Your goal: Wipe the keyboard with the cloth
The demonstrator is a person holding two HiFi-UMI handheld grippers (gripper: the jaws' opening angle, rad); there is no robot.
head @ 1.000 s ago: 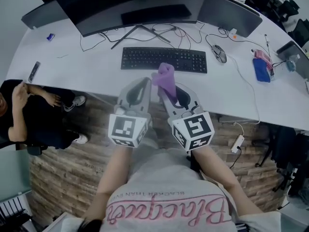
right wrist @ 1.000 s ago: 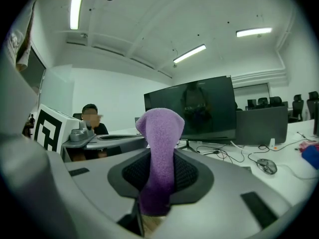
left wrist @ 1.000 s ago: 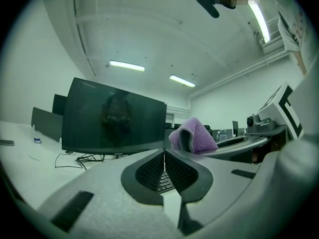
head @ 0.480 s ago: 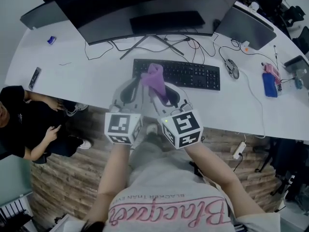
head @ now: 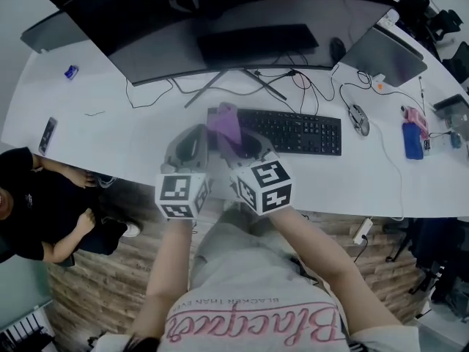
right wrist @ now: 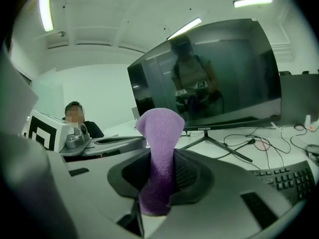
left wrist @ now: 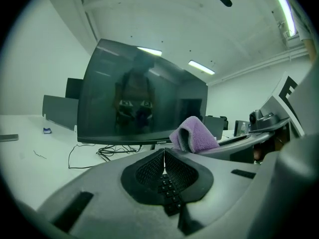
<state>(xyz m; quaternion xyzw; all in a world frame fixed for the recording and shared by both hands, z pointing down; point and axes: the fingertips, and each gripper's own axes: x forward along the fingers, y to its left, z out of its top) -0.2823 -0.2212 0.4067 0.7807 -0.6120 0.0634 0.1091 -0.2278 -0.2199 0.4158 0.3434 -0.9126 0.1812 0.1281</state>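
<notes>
The right gripper (head: 237, 141) pinches the purple cloth (head: 225, 123) above the keyboard's (head: 297, 131) nine o'clock end near the desk (head: 102, 127) edge; the left gripper (head: 191, 136) is pressed together, empty.

Layout from the head view: my left gripper (head: 192, 139) lies just left of my right gripper (head: 245, 139), both at the near edge of the table (head: 110, 123). The cloth (head: 225, 125) stands up between my right jaws, over the left end of the keyboard (head: 300, 132). The keyboard lies on the table before the monitor (head: 220, 20); the mouse (head: 357, 119) lies to its right; a seated person (head: 26, 196) is beside the table's left end
</notes>
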